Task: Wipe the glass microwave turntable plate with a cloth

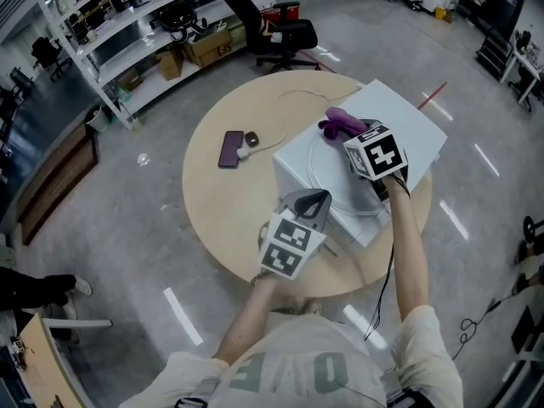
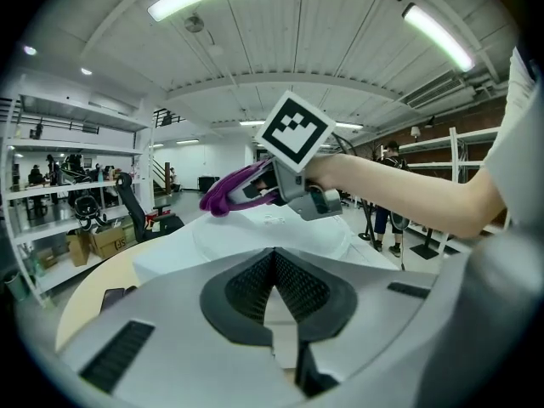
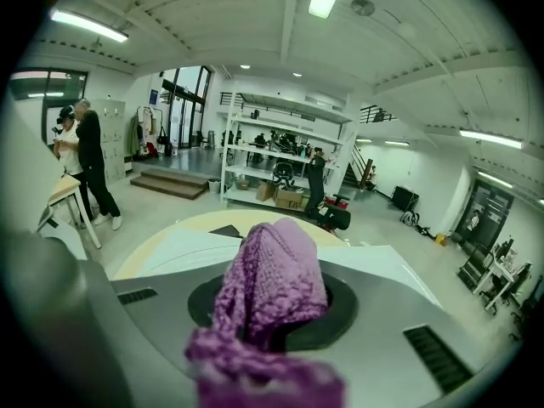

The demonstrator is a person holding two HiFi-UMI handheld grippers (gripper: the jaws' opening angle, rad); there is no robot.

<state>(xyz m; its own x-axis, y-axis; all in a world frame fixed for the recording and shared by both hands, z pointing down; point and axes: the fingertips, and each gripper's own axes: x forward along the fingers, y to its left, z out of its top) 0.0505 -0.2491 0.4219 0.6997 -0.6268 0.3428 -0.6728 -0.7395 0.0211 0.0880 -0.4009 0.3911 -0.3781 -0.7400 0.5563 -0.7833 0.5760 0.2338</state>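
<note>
Now right gripper [image 1: 353,133] clamps purple cloth [image 1: 338,122], long axis pointing forward.

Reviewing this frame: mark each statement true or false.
1. The right gripper holds a purple cloth. True.
2. The glass plate lies on the bare table top. False: it lies on top of the white box, which stands on the round table.
3. A dark phone lies on the table beside the box. True.
4. Someone sits in the black office chair. False: it is empty.
</note>
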